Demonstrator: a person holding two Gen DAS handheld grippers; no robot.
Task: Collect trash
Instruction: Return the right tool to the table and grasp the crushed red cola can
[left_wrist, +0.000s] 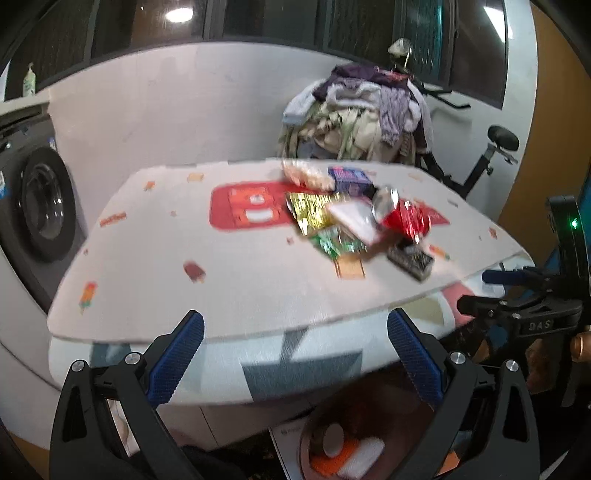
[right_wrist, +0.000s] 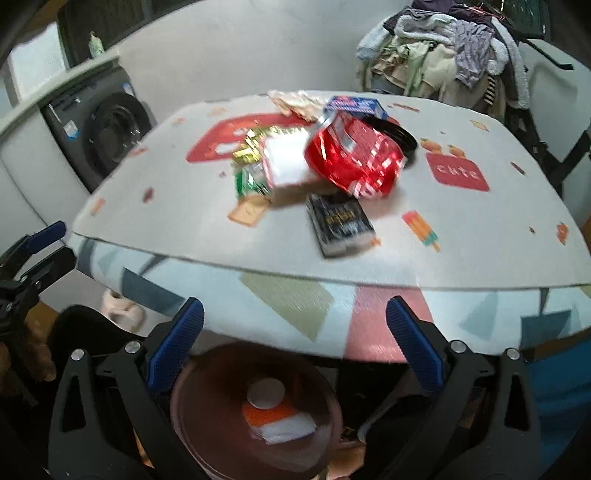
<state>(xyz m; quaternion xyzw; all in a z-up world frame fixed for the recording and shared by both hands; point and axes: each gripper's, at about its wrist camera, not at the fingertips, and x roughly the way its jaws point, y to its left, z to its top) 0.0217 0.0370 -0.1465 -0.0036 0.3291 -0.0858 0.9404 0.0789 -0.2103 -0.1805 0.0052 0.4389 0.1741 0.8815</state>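
Laundry room clutter frames a patterned table (right_wrist: 258, 240) ahead of both tongs. Left tongs (left_wrist: 295, 354) and right tongs (right_wrist: 295, 339) gape wide, holding nothing. Trash sits heaped beyond them: a red wrapper (right_wrist: 354, 158), a gold wrapper (left_wrist: 310, 210), a dark box (right_wrist: 340, 225). Below the right tongs stands a brown bin (right_wrist: 255, 413).

Tabletop (right_wrist: 480, 229) covered in white cloth printed with small orange and brown motifs, one large red patch and a red "cute" label (right_wrist: 457, 172). Near its far edge: shiny red wrapper (right_wrist: 354, 155), gold foil packet (right_wrist: 255, 146), green packet (right_wrist: 251, 181), white box (right_wrist: 286, 160), purple-blue box (right_wrist: 354, 105). Black box (right_wrist: 340, 225) with gold lettering lies closer. Brown bin (right_wrist: 255, 406) below holds orange and white scraps. Blue ribbed pads (right_wrist: 177, 347) seen on black gripper fingers.
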